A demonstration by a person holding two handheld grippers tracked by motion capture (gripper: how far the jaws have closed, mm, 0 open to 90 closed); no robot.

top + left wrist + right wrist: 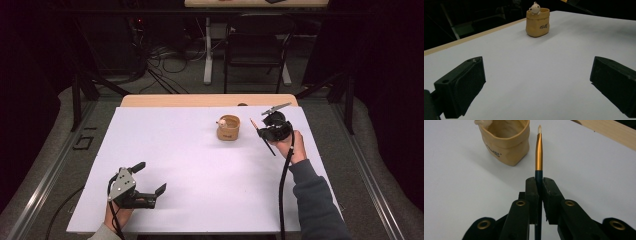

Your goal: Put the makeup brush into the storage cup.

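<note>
The right gripper (538,185) is clamped on a paintbrush (538,152) — its two jaws squeeze the dark handle just below the gold collar; seen from above, the brush (262,135) is held off the table just to the right of the small tan pot (228,128), not touching it; a little white figure (534,7) peeks over the pot's rim

The step in hand looks like carrying the brush to the pot, and dropping it in comes next; that calls for bringing the brush over the open mouth, tipping it more upright, lowering one end inside and only then letting the jaws part

In the right gripper view the brush runs straight out along the jaws, pale bristle tip leading, pointing just past the pot's right wall; in the high view its long axis slants across the table, tip toward the far left, handle end toward the person

The left gripper (148,183) rests near the front left of the white table (190,175) with its jaws wide apart — nothing between them
</note>
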